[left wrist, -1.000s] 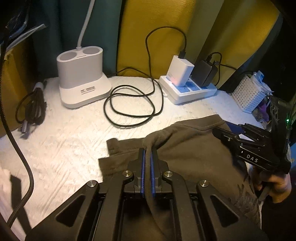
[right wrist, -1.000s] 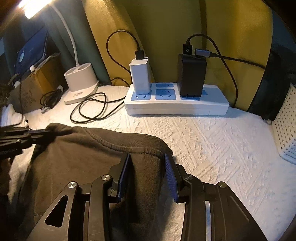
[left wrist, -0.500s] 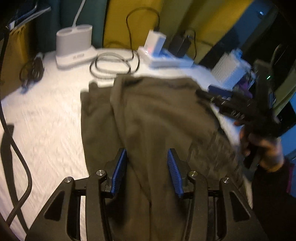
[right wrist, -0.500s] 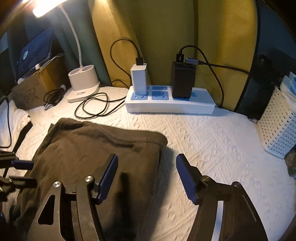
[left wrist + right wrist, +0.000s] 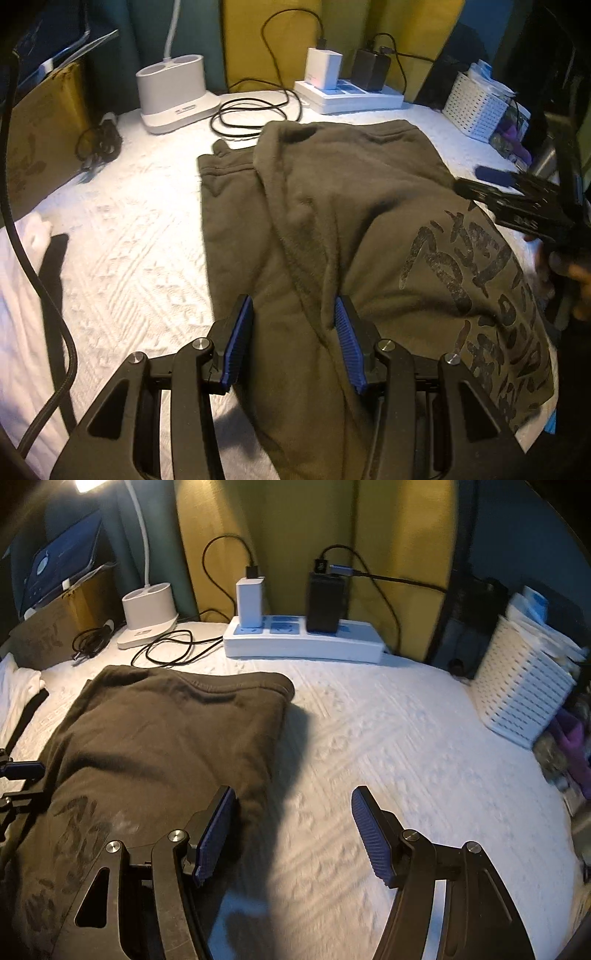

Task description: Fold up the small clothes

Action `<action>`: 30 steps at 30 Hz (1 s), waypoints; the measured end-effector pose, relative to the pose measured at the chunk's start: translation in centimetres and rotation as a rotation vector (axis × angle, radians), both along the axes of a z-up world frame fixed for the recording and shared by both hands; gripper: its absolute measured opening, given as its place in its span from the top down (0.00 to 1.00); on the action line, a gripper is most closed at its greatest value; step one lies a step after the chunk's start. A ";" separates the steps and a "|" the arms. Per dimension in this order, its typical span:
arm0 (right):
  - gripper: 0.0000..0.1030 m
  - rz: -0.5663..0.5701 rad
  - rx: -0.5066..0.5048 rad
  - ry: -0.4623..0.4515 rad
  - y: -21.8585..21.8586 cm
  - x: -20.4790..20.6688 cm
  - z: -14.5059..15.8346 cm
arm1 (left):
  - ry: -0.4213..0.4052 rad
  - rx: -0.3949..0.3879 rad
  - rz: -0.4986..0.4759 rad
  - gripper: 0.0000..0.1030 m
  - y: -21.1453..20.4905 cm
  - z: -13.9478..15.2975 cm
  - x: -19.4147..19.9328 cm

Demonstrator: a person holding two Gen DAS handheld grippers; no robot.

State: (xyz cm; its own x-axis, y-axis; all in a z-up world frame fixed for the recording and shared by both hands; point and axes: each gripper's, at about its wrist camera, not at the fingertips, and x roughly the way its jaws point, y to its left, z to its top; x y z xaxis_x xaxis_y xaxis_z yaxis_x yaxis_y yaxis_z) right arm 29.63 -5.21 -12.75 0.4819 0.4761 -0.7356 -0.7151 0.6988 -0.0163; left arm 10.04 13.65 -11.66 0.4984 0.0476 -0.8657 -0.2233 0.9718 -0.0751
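Observation:
A dark olive garment (image 5: 351, 229) with a black print lies folded lengthwise on the white textured cloth (image 5: 129, 236). It also shows in the right wrist view (image 5: 155, 738). My left gripper (image 5: 293, 332) is open and empty, hovering above the garment's near part, over a raised fold. My right gripper (image 5: 291, 827) is open and empty, its left finger over the garment's right edge, its right finger over bare cloth. The right gripper also shows at the right edge of the left wrist view (image 5: 517, 199).
At the back stand a white lamp base (image 5: 173, 92), a coiled black cable (image 5: 251, 114), a white power strip (image 5: 303, 642) with two chargers, and a white perforated basket (image 5: 524, 694). A cardboard box (image 5: 40, 133) stands at left. A white cloth (image 5: 18, 679) lies at left.
My left gripper let go of the garment's fold and opened, then pulled back toward me. My right gripper opened wider and also drew back. The garment now lies flat, folded over.

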 end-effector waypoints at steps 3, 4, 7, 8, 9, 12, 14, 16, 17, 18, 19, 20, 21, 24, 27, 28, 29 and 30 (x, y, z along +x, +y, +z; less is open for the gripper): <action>0.35 0.036 0.055 0.028 -1.1 -2.1 0.9 | -0.054 -0.070 -0.002 0.56 0.2 1.3 -1.2; 0.35 0.063 0.068 0.040 -1.3 -3.1 1.1 | -0.071 -0.098 -0.007 0.56 0.2 1.6 -1.5; 0.35 0.108 0.041 0.031 -1.2 -5.5 0.8 | -0.071 -0.117 -0.018 0.56 -0.4 1.9 -2.2; 0.35 0.110 0.018 0.021 -1.3 -6.2 0.4 | -0.055 -0.115 -0.024 0.56 -0.8 1.6 -2.4; 0.35 0.107 0.005 0.016 -1.5 -6.5 0.2 | -0.039 -0.114 -0.028 0.56 -1.1 1.2 -2.4; 0.34 0.094 -0.012 0.003 -2.1 -6.7 -0.6 | -0.024 -0.064 -0.051 0.56 -2.1 -0.1 -3.0; 0.29 0.077 -0.028 -0.030 -2.7 -7.0 -0.8 | -0.022 -0.019 -0.062 0.56 -2.6 -0.2 -3.2; 0.28 0.067 -0.029 -0.031 -3.3 -7.0 -0.9 | -0.018 -0.023 -0.051 0.56 -2.4 -0.2 -3.2; 0.28 0.059 -0.030 -0.026 -3.6 -6.9 -0.9 | -0.009 -0.021 -0.040 0.56 -2.1 -0.2 -3.1; 0.28 0.051 -0.033 -0.025 -3.9 -6.9 -0.8 | -0.005 -0.028 -0.024 0.56 -1.7 -0.1 -3.0; 0.28 0.046 -0.034 -0.021 -4.1 -6.9 -0.7 | -0.013 -0.041 -0.014 0.56 -1.3 -0.1 -3.1; 0.28 0.039 -0.033 -0.012 -4.3 -6.7 -0.6 | -0.028 -0.053 -0.004 0.56 -0.8 0.2 -3.2; 0.28 0.033 -0.033 -0.006 -4.4 -6.5 -0.5 | -0.046 -0.058 0.006 0.56 -0.3 0.4 -3.2; 0.28 0.031 -0.012 0.001 -4.7 -5.8 0.3 | -0.074 -0.051 0.033 0.51 1.0 1.0 -2.6; 0.28 0.034 0.011 -0.006 -4.2 -4.8 1.2 | -0.106 -0.083 0.059 0.35 2.5 1.2 -1.3; 0.28 0.035 0.018 -0.008 -4.0 -4.3 1.5 | -0.110 -0.097 0.069 0.35 3.0 1.1 -0.9; 0.28 0.035 0.025 -0.008 -3.7 -4.0 1.7 | -0.112 -0.110 0.081 0.35 3.6 1.0 -0.3; 0.28 0.035 0.035 -0.006 -3.5 -3.6 1.9 | -0.113 -0.119 0.087 0.35 4.0 0.9 0.3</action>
